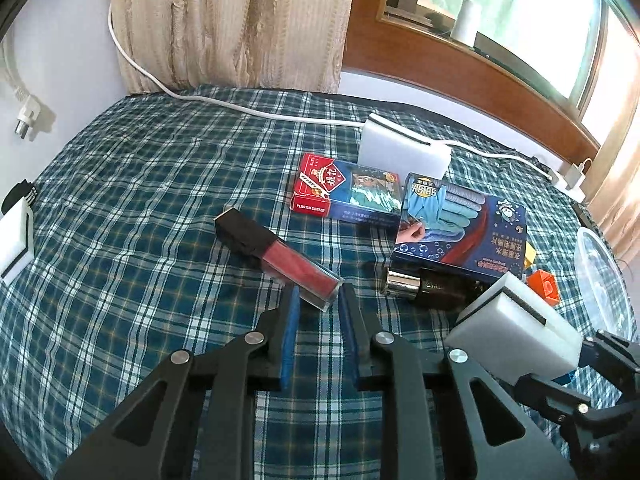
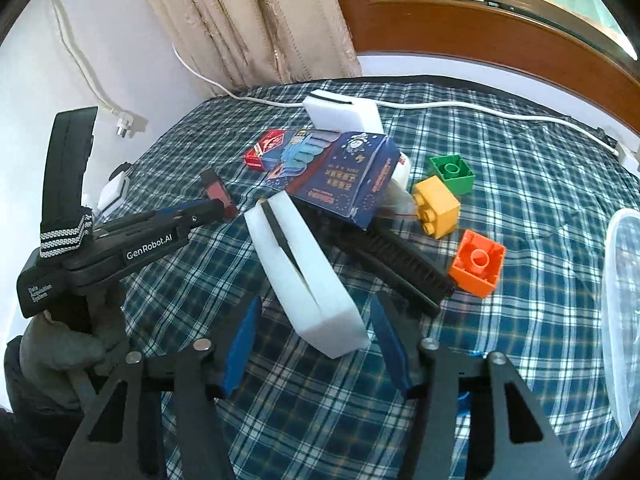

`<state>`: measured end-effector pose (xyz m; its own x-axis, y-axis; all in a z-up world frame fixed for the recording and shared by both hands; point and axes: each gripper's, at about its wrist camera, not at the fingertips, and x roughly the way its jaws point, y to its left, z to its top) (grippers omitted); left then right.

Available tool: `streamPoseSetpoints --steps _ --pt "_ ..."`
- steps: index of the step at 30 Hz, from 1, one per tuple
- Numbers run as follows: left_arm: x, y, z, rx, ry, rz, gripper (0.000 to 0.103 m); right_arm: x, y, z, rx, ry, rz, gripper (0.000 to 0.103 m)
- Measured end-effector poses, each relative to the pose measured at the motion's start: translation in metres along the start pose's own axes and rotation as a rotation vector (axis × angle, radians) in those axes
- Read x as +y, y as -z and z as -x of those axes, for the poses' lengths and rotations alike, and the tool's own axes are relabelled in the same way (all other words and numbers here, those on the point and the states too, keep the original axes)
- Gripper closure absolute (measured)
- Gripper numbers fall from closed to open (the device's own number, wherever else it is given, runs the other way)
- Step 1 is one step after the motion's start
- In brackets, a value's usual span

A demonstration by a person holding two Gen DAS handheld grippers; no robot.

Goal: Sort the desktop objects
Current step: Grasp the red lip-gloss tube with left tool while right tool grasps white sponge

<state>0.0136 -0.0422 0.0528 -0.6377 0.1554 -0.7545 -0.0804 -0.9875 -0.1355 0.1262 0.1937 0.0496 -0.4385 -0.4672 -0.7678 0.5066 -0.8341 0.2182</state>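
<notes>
A red lip gloss tube [image 1: 280, 254] with a black cap lies on the plaid cloth [image 1: 140, 208]. Its clear end sits between the tips of my left gripper [image 1: 318, 300], whose jaws are narrowly open around it. In the right wrist view my right gripper [image 2: 316, 320] is open, its jaws on either side of the near end of a white sponge block [image 2: 304, 276]. The left gripper [image 2: 208, 210] shows there too, at the lip gloss [image 2: 218, 194]. The same sponge shows in the left wrist view [image 1: 516, 326].
A blue glove box [image 2: 340, 180], a red card pack [image 1: 316, 188], another white sponge [image 2: 344, 114], a black comb [image 2: 400, 264], a dark bottle [image 1: 428, 286], and green [image 2: 452, 172], yellow [image 2: 438, 204] and orange [image 2: 478, 264] bricks lie nearby. A clear plastic container [image 2: 622, 312] stands at right. A white cable [image 1: 240, 108] crosses the back.
</notes>
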Motion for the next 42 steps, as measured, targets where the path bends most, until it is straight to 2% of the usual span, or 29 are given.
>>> streamPoseSetpoints --steps 3,6,9,11,13,16,25,31,35,36,40,42 --pt "0.005 -0.003 0.000 0.013 0.025 0.034 0.080 -0.002 -0.001 -0.003 0.010 -0.007 -0.011 0.043" --pt "0.016 -0.003 -0.002 0.044 0.055 0.130 0.080 -0.004 0.000 -0.002 0.014 -0.016 -0.024 0.042" --pt "0.023 -0.005 -0.002 0.055 0.071 0.199 0.075 -0.002 -0.001 -0.001 0.003 -0.021 -0.020 0.034" --pt "0.022 -0.007 -0.001 0.049 0.048 0.210 0.065 0.001 0.000 0.000 -0.004 -0.019 -0.009 0.032" --pt "0.022 -0.009 -0.001 0.047 0.020 0.223 0.062 0.003 0.000 -0.001 -0.006 -0.015 0.001 0.032" --pt "0.026 -0.011 -0.001 0.057 -0.001 0.263 0.062 0.002 0.001 -0.001 -0.011 -0.019 0.015 0.032" --pt "0.033 -0.019 -0.008 0.075 -0.137 0.314 0.057 -0.001 0.000 -0.001 -0.018 -0.028 0.014 0.032" --pt "0.036 -0.012 -0.008 0.045 -0.169 0.269 0.057 -0.001 -0.001 0.000 -0.024 -0.019 0.009 0.032" --pt "0.037 -0.008 0.002 0.028 -0.121 0.252 0.074 -0.003 -0.001 -0.004 -0.012 -0.018 -0.009 0.032" --pt "0.037 -0.006 0.004 0.026 -0.108 0.246 0.075 -0.003 -0.001 -0.004 -0.012 -0.019 -0.014 0.032" --pt "0.030 -0.001 0.022 0.001 -0.102 0.205 0.078 -0.003 0.000 -0.001 -0.020 -0.026 -0.024 0.046" --pt "0.025 0.003 0.032 -0.018 -0.099 0.180 0.078 -0.002 0.000 -0.001 -0.020 -0.030 -0.027 0.057"
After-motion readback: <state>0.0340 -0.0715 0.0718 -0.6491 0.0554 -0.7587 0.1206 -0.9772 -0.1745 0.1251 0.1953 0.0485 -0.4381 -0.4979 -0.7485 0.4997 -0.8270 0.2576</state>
